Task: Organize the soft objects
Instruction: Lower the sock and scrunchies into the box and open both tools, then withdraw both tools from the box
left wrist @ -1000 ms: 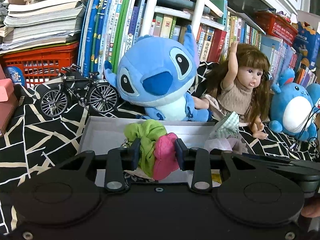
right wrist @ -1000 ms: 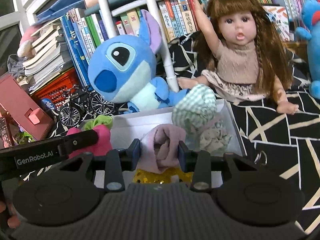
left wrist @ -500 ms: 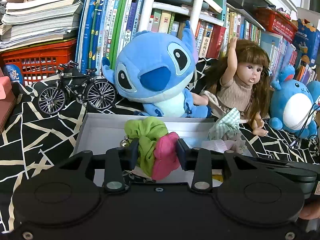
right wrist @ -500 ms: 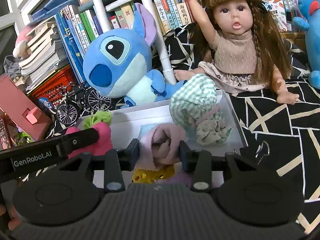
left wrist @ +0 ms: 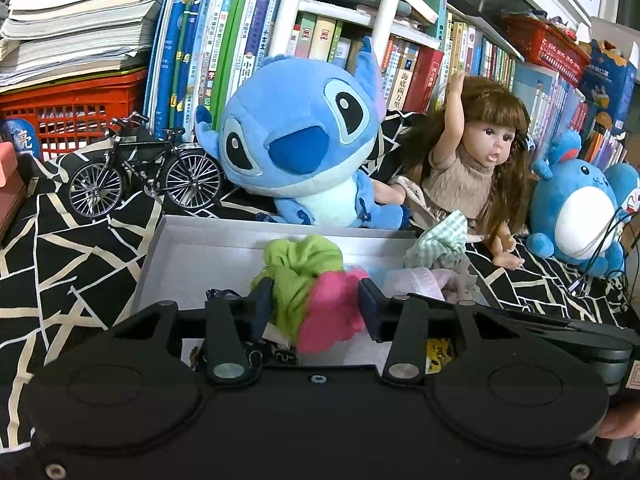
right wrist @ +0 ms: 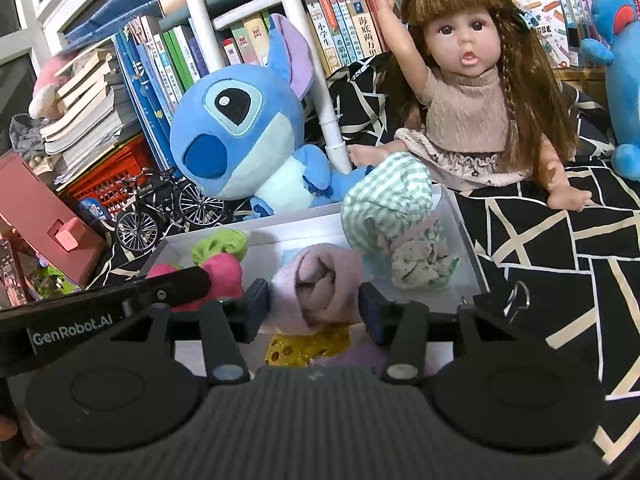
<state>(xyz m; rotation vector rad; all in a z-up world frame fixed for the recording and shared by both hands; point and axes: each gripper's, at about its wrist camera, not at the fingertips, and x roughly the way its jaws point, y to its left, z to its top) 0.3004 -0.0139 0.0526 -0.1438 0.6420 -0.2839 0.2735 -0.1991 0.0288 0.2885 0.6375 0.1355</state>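
Over the white box, the left gripper has just been opening, its jaws loosening around an upright green-and-pink cloth bundle. The right gripper likewise loosens around an upright pale pink roll.

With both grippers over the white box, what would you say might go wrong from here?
1. The left gripper has just been opening around the green-and-pink cloth; the fabric bulges against the fingers and may snag rather than drop.
2. The right gripper has also been opening, with the pink roll still between its fingers; the roll may unroll as it lands.
3. The checked cloth is draped over the box's far rim and might slide out.
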